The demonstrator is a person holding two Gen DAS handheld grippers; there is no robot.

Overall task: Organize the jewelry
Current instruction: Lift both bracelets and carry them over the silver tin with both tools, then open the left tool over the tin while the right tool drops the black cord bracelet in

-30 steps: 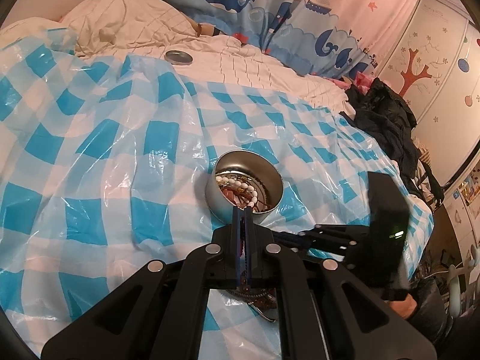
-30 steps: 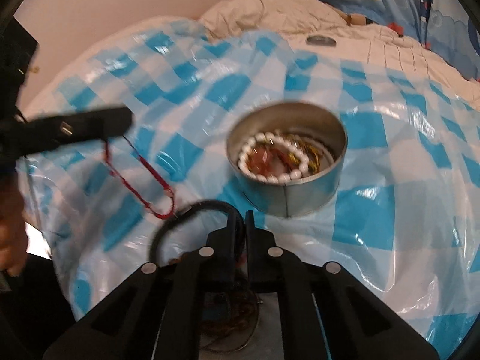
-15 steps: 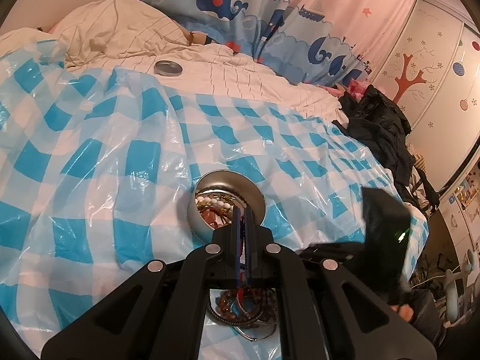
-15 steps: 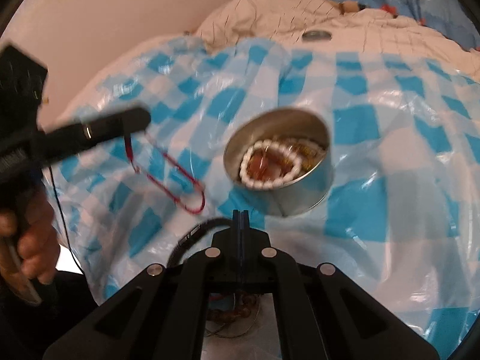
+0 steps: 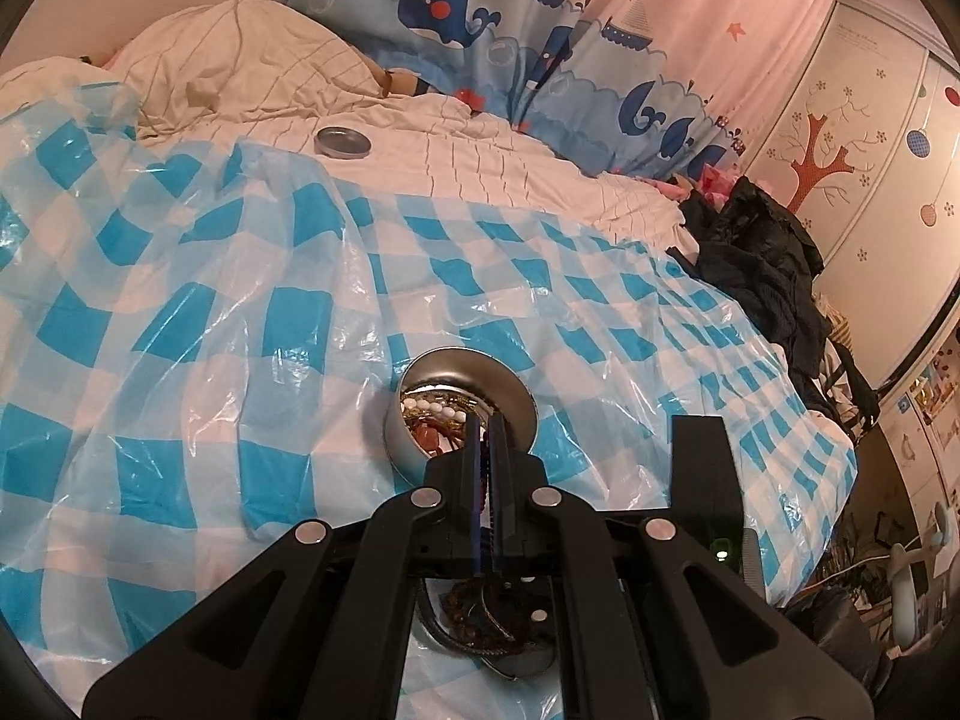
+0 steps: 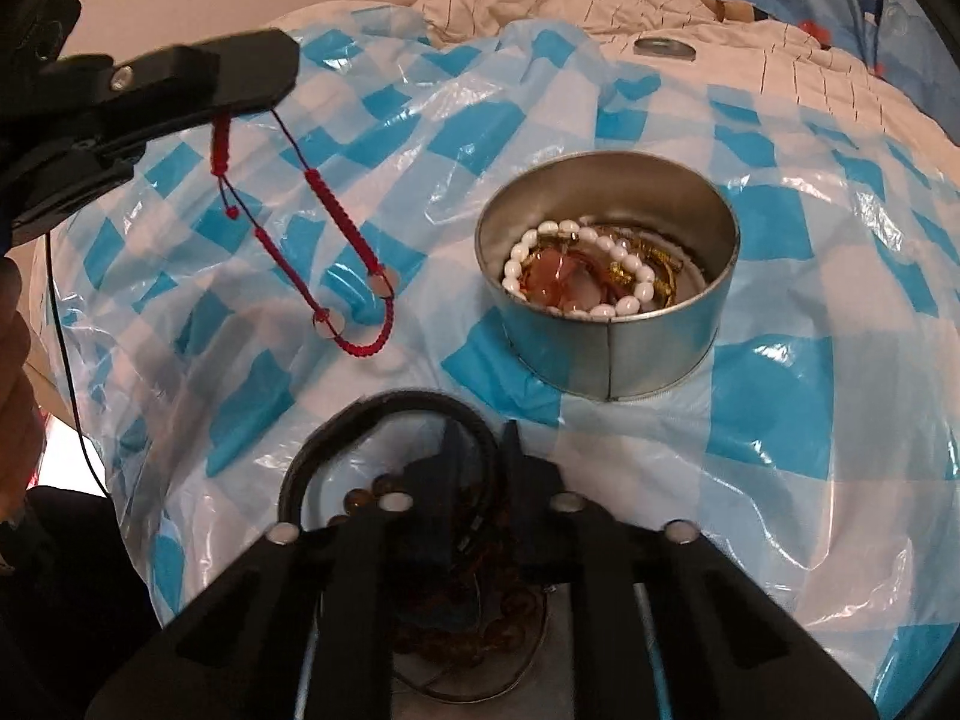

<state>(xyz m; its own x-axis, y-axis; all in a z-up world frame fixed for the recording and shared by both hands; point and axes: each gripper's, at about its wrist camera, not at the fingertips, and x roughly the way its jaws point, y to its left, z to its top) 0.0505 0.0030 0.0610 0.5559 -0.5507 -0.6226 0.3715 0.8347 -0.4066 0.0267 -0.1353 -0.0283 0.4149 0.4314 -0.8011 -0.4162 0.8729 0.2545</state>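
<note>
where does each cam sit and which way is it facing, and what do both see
Left wrist: sits on the left gripper, looking down its shut fingers over the round silver metal tin toward the whale-print curtain; the right gripper's black body shows.
Right wrist: sits on the right gripper, its fingers opening over a black cord loop, facing the tin; the left gripper hangs a red braided string bracelet, a hand at the left edge.
Shared: the tin, the blue-and-white checked plastic sheet, the small round metal lid.

a whale-print curtain (image 5: 480, 24) hangs behind the bed (image 5: 492, 162), beside a tree-decorated wardrobe (image 5: 864, 138).
</note>
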